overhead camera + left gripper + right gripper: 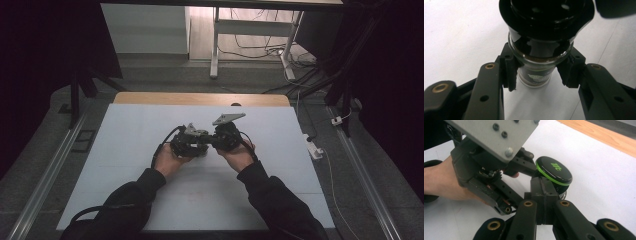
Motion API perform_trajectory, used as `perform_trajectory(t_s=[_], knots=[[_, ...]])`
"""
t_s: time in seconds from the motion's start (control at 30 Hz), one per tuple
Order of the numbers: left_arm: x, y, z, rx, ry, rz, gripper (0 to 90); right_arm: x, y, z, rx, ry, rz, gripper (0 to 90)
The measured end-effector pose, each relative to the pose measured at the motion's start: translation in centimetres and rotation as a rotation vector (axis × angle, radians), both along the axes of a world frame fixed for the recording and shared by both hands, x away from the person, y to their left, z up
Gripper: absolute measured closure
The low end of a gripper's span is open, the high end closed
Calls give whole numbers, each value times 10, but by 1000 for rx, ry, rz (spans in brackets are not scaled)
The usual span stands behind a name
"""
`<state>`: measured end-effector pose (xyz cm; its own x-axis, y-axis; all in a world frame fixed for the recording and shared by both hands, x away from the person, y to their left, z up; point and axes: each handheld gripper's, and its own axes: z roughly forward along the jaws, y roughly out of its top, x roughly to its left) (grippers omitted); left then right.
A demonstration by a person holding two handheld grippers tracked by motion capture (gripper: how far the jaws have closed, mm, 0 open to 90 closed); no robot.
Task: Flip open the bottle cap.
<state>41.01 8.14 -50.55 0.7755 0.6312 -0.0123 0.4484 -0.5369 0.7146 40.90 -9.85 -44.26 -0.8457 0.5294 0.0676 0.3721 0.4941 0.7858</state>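
A small glass jar (535,53) with a black lid edged in green (553,170) holds dark brown contents, though what they are cannot be told. The left gripper (537,72) has its jaws closed narrow on the jar's glass body, which sits between the pads (509,71) just below the lid. The right gripper (543,195) has its jaws pressed together right under the lid's rim, with the left gripper's body close beside it above the white table (150,130).
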Motion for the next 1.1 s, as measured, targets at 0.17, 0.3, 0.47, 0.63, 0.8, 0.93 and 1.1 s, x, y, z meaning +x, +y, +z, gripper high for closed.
perform_trajectory(t_s=[0.17, 0.3, 0.47, 0.63, 0.8, 0.93, 1.1], knots=[[0, 0, 0, -5, 0, 3, 541, 3, 1, 3, 2, -9, -4, 898], [0, 0, 0, -6, -1, 3, 541, 6, 3, 4, -1, -15, -7, 898], [0, 0, -1, -5, -5, 4, 541, 10, 4, 7, 2, -26, -15, 898], [0, 0, -1, -6, -4, 4, 541, 14, 4, 9, 9, -27, -21, 898], [0, 0, -1, -7, -5, 3, 541, 20, 4, 9, 14, -27, -32, 898], [0, 0, -1, -6, -4, -2, 541, 25, 4, 9, 21, -25, -47, 898], [0, 0, -1, -8, -4, -3, 540, 32, 3, 5, 24, -11, -55, 898]])
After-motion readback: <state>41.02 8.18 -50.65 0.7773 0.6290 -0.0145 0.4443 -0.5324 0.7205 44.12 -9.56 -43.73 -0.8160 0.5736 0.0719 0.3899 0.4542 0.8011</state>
